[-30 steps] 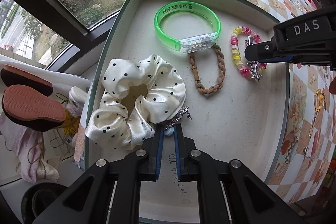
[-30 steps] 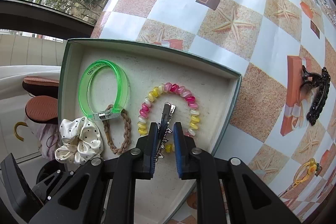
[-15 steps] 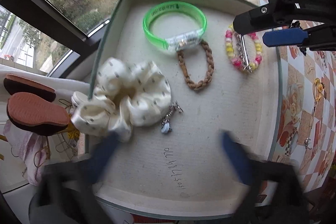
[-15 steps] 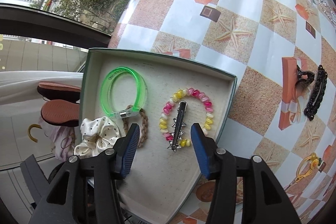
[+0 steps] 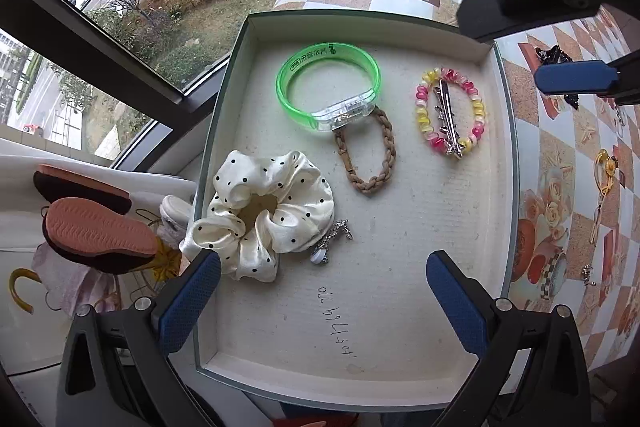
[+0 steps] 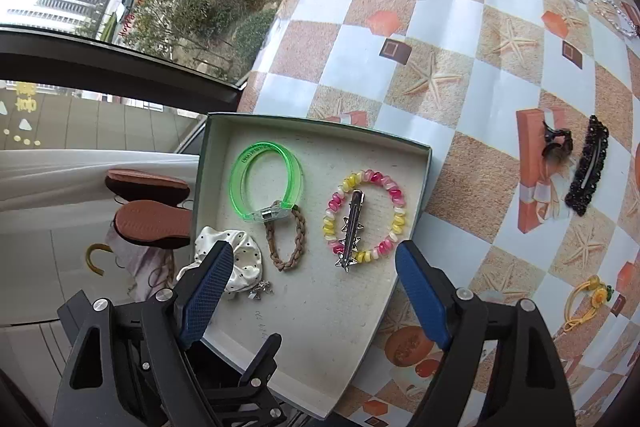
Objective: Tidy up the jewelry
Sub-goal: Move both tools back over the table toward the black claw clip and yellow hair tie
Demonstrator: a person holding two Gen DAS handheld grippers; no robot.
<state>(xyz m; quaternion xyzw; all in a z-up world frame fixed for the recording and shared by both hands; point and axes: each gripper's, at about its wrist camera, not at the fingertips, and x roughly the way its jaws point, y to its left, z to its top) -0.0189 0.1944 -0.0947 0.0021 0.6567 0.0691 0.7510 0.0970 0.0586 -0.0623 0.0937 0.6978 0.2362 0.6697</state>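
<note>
The desk (image 6: 472,75), in a checkered cloth, carries a shallow box (image 5: 505,163) at its window-side edge. In the box lie a scrunchie (image 5: 264,215) with a small charm (image 5: 330,243) beside it, a green bangle (image 5: 328,87) touching a braided band (image 5: 372,155), and a bead bracelet (image 5: 450,115) with a metal clip (image 5: 447,119) across it. The left gripper (image 5: 320,291) has its jaws wide apart, empty; the right gripper (image 6: 312,291) jaws have just been opening, nothing between them.

Black tongs (image 5: 320,291), blue textured pads (image 5: 188,303), silver screws
</note>
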